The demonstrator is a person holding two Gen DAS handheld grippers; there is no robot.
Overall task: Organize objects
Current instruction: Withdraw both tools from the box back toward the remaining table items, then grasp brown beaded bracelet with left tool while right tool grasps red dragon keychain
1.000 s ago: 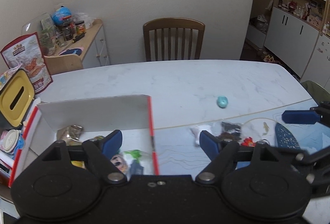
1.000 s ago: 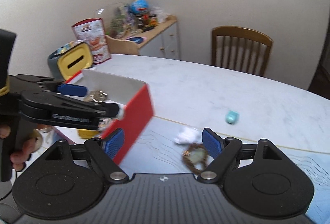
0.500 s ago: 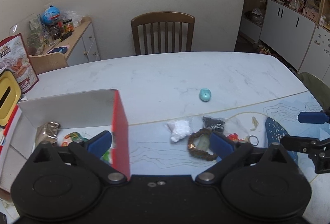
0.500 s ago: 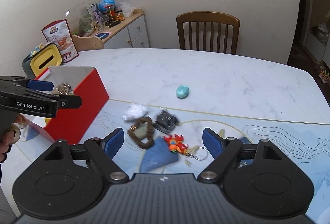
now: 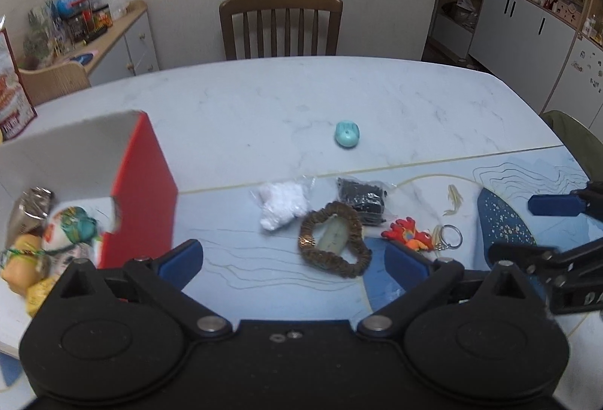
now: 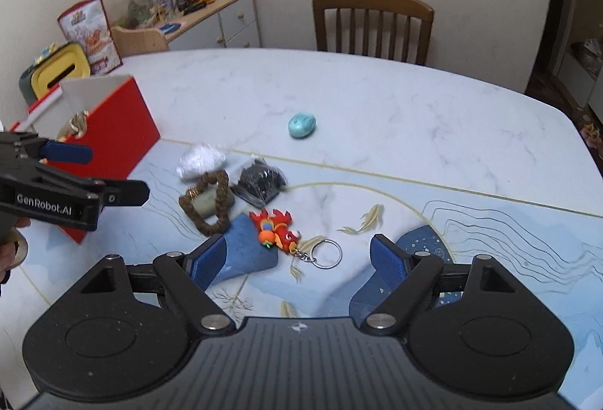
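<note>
The red box (image 5: 143, 191) runs off the left wrist view's left edge with its blurred contents (image 5: 49, 240) unidentifiable, and the snack bag (image 5: 13, 97) behind it is likewise cut off.

Bead bracelet (image 5: 333, 244), red keychain (image 6: 278, 232), two small bags and teal pebble (image 5: 347, 134) lie beside red box (image 6: 113, 142).

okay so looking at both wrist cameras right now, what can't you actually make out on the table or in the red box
- Red cardboard box: left wrist view, the frame edge and gripper body cut off its contents; right wrist view, its wall hides nearly all.
- Clear bag of black pieces: too small in both views to identify.
- Pale tag inside the brown beaded bracelet: any markings are unreadable.
- Small turquoise rounded object: details are too small.
</note>
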